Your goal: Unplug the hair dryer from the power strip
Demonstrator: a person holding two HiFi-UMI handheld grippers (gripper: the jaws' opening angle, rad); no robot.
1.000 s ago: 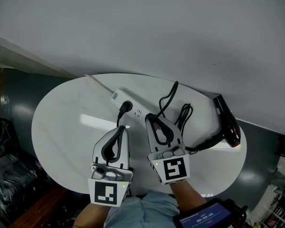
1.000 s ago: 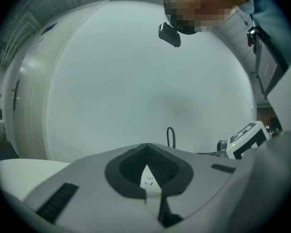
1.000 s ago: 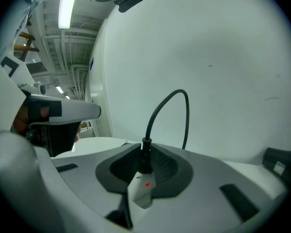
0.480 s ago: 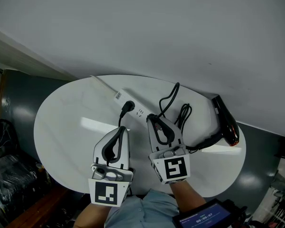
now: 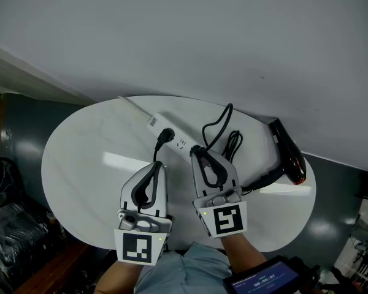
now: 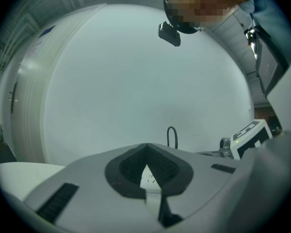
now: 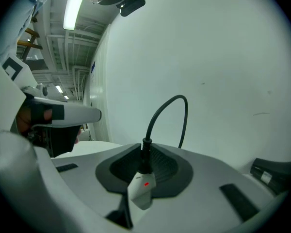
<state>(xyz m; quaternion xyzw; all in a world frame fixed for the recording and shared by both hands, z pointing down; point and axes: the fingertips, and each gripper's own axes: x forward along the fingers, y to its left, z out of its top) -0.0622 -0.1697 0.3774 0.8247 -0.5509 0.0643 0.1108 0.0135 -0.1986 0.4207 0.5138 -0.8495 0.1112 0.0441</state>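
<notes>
A white power strip (image 5: 154, 122) lies at the back of the round white table (image 5: 80, 164), with a black plug (image 5: 166, 136) seated in it. My right gripper (image 5: 197, 150) (image 7: 143, 166) is shut on the hair dryer's plug (image 7: 141, 186), a pale body with a red light, held just right of the strip. Its black cable (image 5: 218, 124) (image 7: 167, 110) loops up and runs to the black hair dryer (image 5: 288, 153) at the table's right edge. My left gripper (image 5: 154, 166) (image 6: 146, 152) hovers shut and empty in front of the strip.
The white wall rises directly behind the table. The strip's own white lead (image 5: 130, 105) runs off the back left. A second black cable drops from the seated plug toward my left gripper. A tablet (image 5: 267, 279) hangs at my lower right.
My right gripper has risen a little with the plug in its jaws, and the cable loop has followed. The left gripper has stayed put.
</notes>
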